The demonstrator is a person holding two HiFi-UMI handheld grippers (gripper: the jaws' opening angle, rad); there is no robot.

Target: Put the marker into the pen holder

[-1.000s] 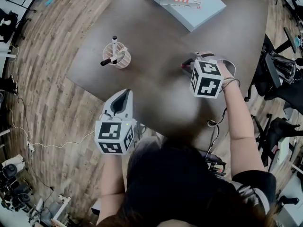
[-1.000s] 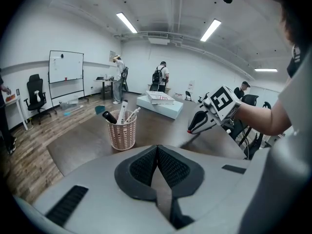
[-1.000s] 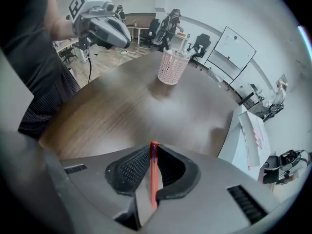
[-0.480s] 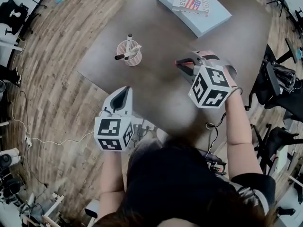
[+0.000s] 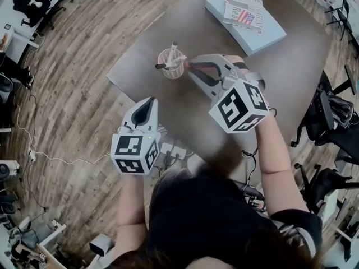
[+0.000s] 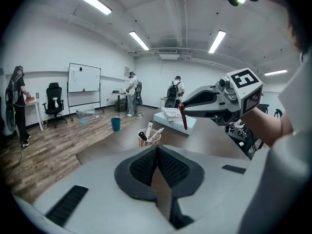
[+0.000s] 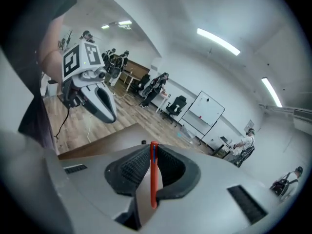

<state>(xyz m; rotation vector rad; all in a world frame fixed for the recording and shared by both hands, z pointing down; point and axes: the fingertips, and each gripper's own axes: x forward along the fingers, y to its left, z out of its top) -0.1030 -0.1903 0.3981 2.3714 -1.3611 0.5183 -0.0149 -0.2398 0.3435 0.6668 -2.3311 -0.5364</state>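
A mesh pen holder (image 5: 171, 64) stands near the brown table's (image 5: 291, 66) left edge with two or three markers leaning in it. My right gripper (image 5: 192, 66) hovers just to its right, shut on a red marker (image 5: 196, 66). In the right gripper view the red marker (image 7: 153, 174) stands upright between the pads. The left gripper view shows the red marker (image 6: 184, 118) hanging from the right gripper (image 6: 187, 106), above and right of the pen holder (image 6: 148, 137). My left gripper (image 5: 150, 102) is off the table's near-left edge, shut and holding nothing.
A pale blue box (image 5: 263, 29) with a booklet (image 5: 244, 7) on top lies at the table's far right. A power strip (image 5: 171, 149) lies on the wood floor below the table edge. Office chairs (image 5: 331, 116) stand at the right. Several people (image 6: 131, 87) stand far off.
My right gripper has risen from the table's middle with the red marker and travelled left and away, up beside the pen holder. The left gripper has barely moved.
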